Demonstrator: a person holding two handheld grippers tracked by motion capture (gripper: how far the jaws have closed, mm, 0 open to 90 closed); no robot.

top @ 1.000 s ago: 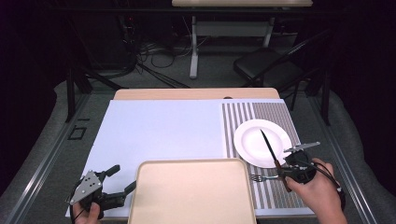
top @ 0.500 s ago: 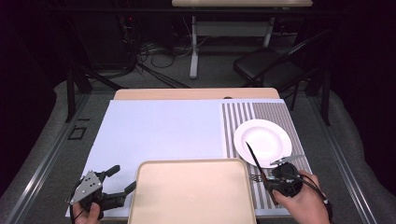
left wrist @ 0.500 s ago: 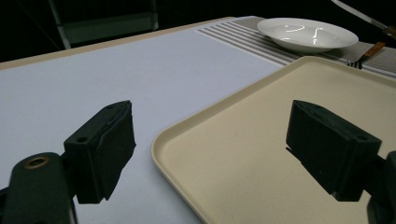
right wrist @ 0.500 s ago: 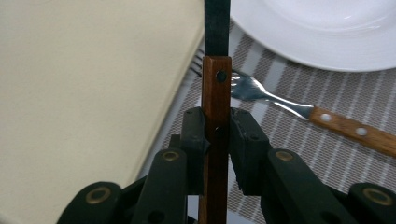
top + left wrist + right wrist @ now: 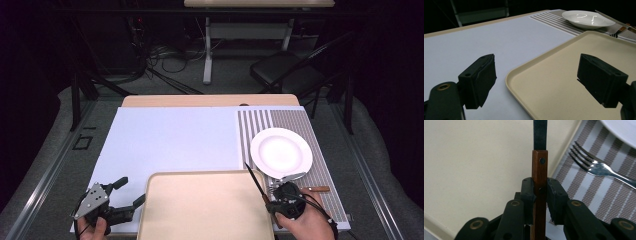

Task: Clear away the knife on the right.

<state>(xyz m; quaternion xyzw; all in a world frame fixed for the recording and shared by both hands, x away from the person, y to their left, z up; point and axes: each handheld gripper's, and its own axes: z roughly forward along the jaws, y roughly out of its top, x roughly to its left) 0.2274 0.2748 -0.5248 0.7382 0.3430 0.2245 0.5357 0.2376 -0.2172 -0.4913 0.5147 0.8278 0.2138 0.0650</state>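
White table (image 5: 170,140), one tray (image 5: 205,210), one plate (image 5: 281,152), one fork (image 5: 599,167), one gripped knife (image 5: 539,170)

- A tray (image 5: 205,207) is set at the lower centre of the high view, on the surface (image 5: 170,137).
- A plate (image 5: 281,151) lies to the upper right of the tray, on a striped mat (image 5: 327,172).
- A fork (image 5: 286,178) is placed just below the plate.
- A knife (image 5: 255,181) is held over the tray's right edge in the right gripper (image 5: 280,200).
- The left gripper (image 5: 125,192) is found at the tray's lower left.
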